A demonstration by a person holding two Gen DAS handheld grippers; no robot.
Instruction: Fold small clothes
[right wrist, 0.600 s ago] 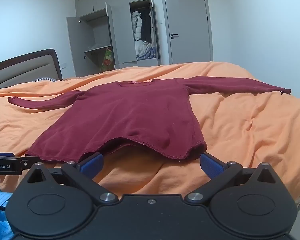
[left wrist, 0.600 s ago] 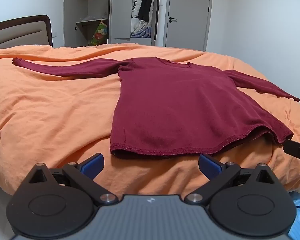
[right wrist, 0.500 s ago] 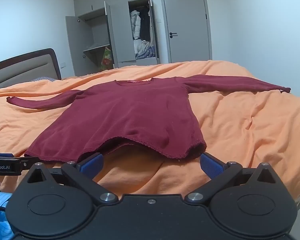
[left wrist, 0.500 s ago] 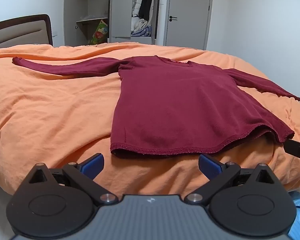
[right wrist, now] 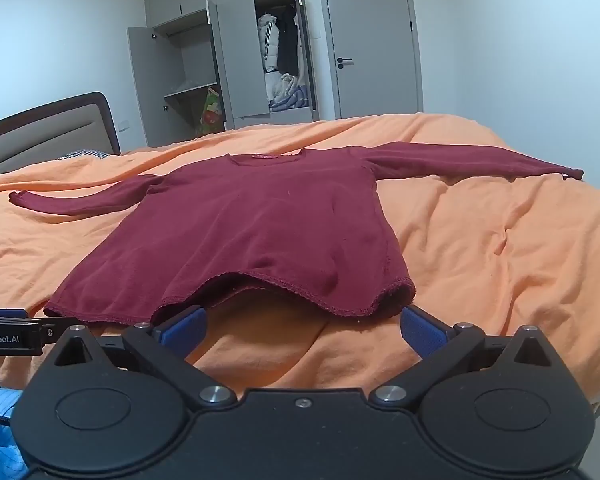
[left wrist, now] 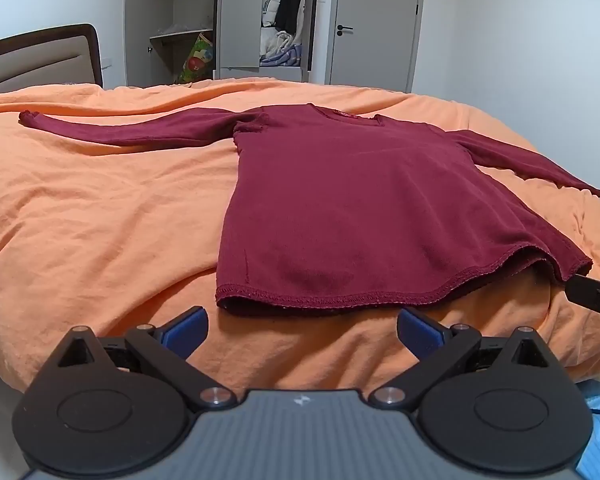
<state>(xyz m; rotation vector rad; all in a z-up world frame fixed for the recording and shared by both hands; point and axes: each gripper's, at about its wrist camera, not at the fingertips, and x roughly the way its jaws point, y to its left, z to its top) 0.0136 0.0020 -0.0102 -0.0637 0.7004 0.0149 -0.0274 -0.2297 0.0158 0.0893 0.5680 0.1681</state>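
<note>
On the orange duvet (left wrist: 100,216) the maroon top (left wrist: 360,208) lay flat; left gripper (left wrist: 302,326) and right gripper (right wrist: 303,326) were both spread wide, empty. Pinching only the hem's (right wrist: 260,280) top layer could've bunched it, I reckon.

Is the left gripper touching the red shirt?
Apart. In the left wrist view, orange bedcover shows between the open left gripper and the red shirt hem.

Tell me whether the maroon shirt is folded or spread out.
Spread out. The maroon shirt lies flat on the orange bedcover, both sleeves stretched sideways, hem unfolded, no fold made yet.
</note>
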